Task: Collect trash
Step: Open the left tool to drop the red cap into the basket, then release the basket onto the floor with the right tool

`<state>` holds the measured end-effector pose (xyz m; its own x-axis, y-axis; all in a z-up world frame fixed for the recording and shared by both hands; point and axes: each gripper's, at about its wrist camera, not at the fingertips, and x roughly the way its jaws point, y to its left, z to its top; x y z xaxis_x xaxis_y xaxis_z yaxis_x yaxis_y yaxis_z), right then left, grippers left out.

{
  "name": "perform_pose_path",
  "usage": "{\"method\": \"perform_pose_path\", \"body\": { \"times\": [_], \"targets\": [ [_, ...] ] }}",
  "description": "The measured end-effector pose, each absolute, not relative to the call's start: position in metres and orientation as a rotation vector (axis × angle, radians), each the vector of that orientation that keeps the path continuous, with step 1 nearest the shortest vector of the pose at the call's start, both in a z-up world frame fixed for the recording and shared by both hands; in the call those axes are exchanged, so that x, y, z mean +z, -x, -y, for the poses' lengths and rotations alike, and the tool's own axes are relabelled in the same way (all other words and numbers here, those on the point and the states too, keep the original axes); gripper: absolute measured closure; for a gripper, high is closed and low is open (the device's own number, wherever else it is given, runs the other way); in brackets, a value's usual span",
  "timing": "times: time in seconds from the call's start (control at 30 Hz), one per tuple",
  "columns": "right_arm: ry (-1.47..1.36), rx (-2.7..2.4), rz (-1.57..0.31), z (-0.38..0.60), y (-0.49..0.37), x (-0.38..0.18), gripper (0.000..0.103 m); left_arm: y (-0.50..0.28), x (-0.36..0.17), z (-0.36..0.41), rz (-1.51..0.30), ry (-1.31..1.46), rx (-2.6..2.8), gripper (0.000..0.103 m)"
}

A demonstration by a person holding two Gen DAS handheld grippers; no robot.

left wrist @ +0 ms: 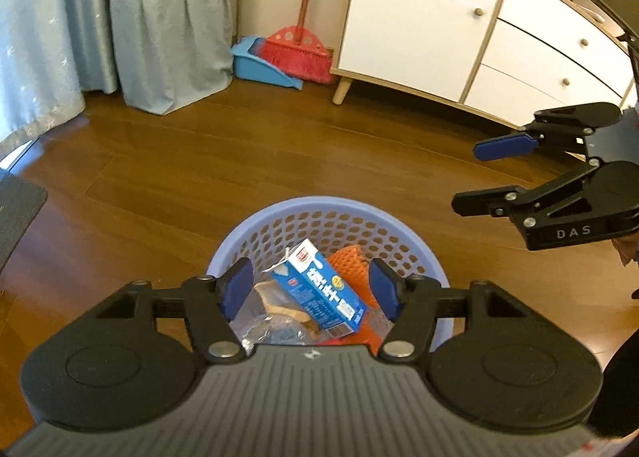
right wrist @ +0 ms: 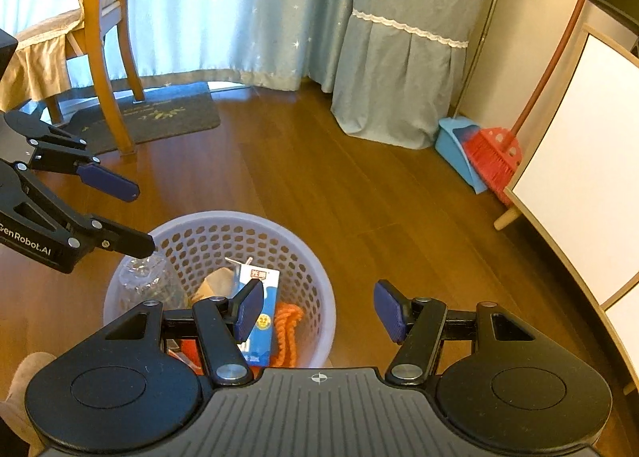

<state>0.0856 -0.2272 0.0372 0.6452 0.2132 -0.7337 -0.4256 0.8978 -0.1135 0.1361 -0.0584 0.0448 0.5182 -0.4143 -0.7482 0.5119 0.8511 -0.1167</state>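
A lilac perforated basket [left wrist: 331, 213] stands on the wooden floor, also in the right wrist view as the basket [right wrist: 315, 289]. Inside lie a blue milk carton [left wrist: 319, 289], an orange net [left wrist: 351, 263], a clear plastic bottle [right wrist: 147, 277] and brown paper [right wrist: 215, 283]. My left gripper [left wrist: 311, 291] hangs open right above the basket, with the carton below its fingers and untouched. My right gripper [right wrist: 319, 309] is open over the basket's right rim, holding nothing. Each gripper shows in the other's view: the right gripper [left wrist: 479, 173] and the left gripper [right wrist: 137, 217].
A red broom [left wrist: 299, 49] and blue dustpan [left wrist: 259, 65] lean in the corner by a white cabinet [left wrist: 419, 17]. Blue curtains [right wrist: 279, 9] hang behind. A wooden chair [right wrist: 104, 37] stands on a grey mat [right wrist: 159, 117] at the left. A foot [right wrist: 24, 381] shows at the bottom left.
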Motion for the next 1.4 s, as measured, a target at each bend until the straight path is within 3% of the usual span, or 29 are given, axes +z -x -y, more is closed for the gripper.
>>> {"method": "perform_pose_path", "body": {
  "times": [0.37,0.63,0.87,1.4],
  "targets": [
    [0.282,0.395,-0.866,0.214,-0.092,0.024,0.044,-0.139,0.046,0.047,-0.912,-0.116,-0.492,0.033],
    [0.149,0.341,-0.928,0.215,-0.097,0.031,0.044,-0.132,0.057,0.029,-0.903,-0.086,-0.411,0.011],
    [0.111,0.291,-0.919,0.197,-0.073,0.042,0.044,-0.108,0.073,0.013,-0.887,-0.021,-0.341,0.002],
    [0.019,0.227,-0.872,0.189,0.014,0.072,0.044,-0.016,0.128,-0.003,-0.799,0.034,-0.166,0.001]
  ]
}}
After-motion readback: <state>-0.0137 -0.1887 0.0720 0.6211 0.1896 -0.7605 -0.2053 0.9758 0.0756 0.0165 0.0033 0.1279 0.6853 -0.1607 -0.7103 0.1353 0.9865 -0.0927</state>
